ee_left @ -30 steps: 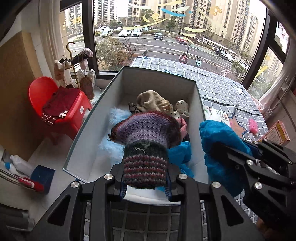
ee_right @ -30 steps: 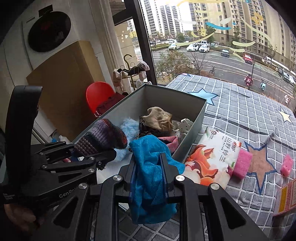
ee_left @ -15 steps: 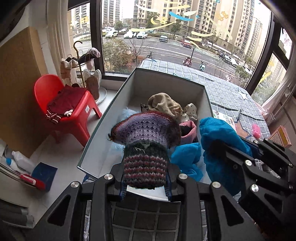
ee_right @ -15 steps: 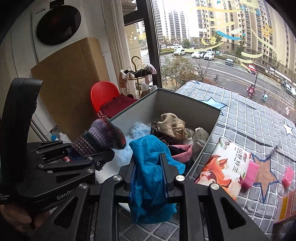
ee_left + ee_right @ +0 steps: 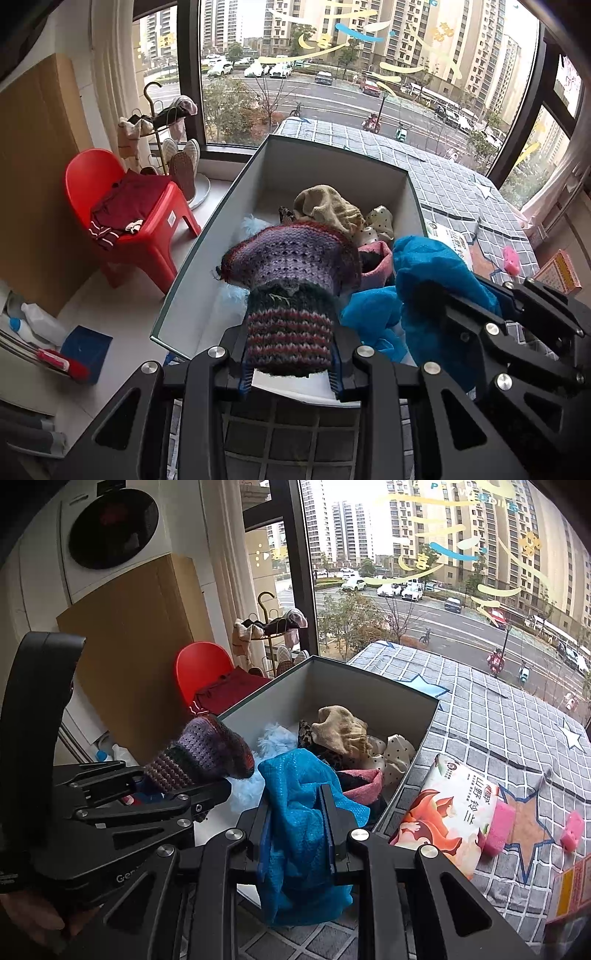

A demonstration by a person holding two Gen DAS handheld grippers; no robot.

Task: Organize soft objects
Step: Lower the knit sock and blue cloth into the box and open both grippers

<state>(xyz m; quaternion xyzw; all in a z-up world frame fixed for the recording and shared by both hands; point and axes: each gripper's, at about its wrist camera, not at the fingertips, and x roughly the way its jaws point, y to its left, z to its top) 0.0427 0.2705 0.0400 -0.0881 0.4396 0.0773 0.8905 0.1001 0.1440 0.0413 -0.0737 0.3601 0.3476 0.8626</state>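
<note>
Above the near end of the open box (image 5: 207, 280), the left gripper (image 5: 290, 363) has its jaws closed on a knitted sock (image 5: 291, 288), pointing forward; the right gripper (image 5: 295, 843), just beside, clamps a blue cloth (image 5: 299, 812) hanging down.

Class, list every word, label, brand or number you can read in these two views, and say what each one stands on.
"山野铃兰" on the white snack bag with an orange fox.
"Gen", the rest cut off, on the black left gripper body.
"喜", a yellow window sticker.
Too blurred or small to read: the snack bag's small print, the orange carton, the label on the red plastic chair.
</note>
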